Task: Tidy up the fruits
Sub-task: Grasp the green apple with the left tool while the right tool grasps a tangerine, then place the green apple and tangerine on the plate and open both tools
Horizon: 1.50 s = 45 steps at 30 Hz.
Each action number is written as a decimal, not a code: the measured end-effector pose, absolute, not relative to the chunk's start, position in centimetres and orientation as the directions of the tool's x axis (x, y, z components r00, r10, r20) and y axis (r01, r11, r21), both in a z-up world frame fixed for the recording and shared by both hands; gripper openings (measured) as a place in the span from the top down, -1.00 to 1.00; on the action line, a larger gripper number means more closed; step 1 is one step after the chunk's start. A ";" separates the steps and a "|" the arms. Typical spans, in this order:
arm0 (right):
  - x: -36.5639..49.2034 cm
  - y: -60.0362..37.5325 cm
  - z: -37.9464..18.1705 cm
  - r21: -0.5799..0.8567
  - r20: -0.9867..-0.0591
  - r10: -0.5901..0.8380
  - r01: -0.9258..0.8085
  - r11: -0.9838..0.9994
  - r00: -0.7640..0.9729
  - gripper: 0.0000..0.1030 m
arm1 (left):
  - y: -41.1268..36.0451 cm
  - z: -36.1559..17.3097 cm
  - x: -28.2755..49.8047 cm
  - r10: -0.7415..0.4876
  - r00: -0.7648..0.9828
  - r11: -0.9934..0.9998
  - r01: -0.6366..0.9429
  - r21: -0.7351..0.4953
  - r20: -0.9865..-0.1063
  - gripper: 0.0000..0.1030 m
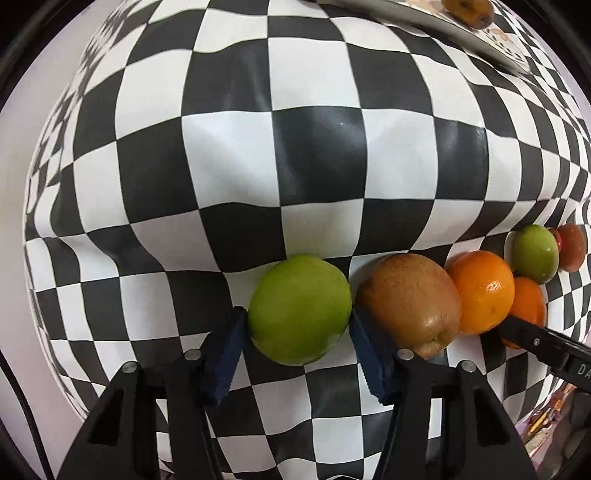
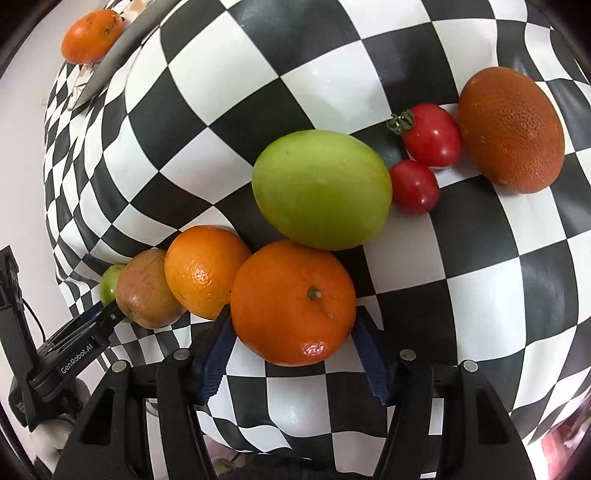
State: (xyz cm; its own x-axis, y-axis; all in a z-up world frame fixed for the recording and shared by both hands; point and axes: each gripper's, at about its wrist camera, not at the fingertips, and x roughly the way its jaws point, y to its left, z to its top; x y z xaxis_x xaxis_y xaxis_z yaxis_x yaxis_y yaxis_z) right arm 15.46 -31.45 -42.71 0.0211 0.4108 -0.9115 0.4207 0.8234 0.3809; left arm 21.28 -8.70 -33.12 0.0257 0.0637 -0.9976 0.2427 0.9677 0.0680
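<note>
In the left wrist view my left gripper (image 1: 298, 345) is shut on a green fruit (image 1: 299, 308) that rests on the checkered cloth. Right of it lie a brown kiwi (image 1: 410, 302), an orange (image 1: 480, 291) and a second green fruit (image 1: 535, 254). In the right wrist view my right gripper (image 2: 291, 349) is shut on a mandarin (image 2: 293, 302). A big green fruit (image 2: 321, 188) touches it from behind. Another orange (image 2: 205, 271) and the kiwi (image 2: 147, 290) lie to its left. Two red tomatoes (image 2: 430, 134) (image 2: 413, 186) and a brown fruit (image 2: 511, 134) lie at the right.
A tray edge (image 2: 110, 59) at the far left carries one more orange fruit (image 2: 90, 35); it also shows in the left wrist view (image 1: 467, 11). The black and white checkered cloth (image 1: 317, 158) covers the table and is wrinkled.
</note>
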 end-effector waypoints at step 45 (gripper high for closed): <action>18.8 -30.4 -31.3 0.487 -0.873 0.457 0.260 0.834 0.168 -0.24 | -11.8 -18.8 25.3 -0.219 0.133 0.960 0.206 -0.189 -0.967 -0.03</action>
State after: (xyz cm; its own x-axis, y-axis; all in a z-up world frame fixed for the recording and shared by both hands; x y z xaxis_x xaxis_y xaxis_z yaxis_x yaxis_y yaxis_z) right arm 18.75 -30.44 -31.25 0.1678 0.4574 -0.8733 0.2605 0.8338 0.4868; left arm 25.35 -11.76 -18.77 0.1335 -0.2187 -0.9666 0.2062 0.9601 -0.1887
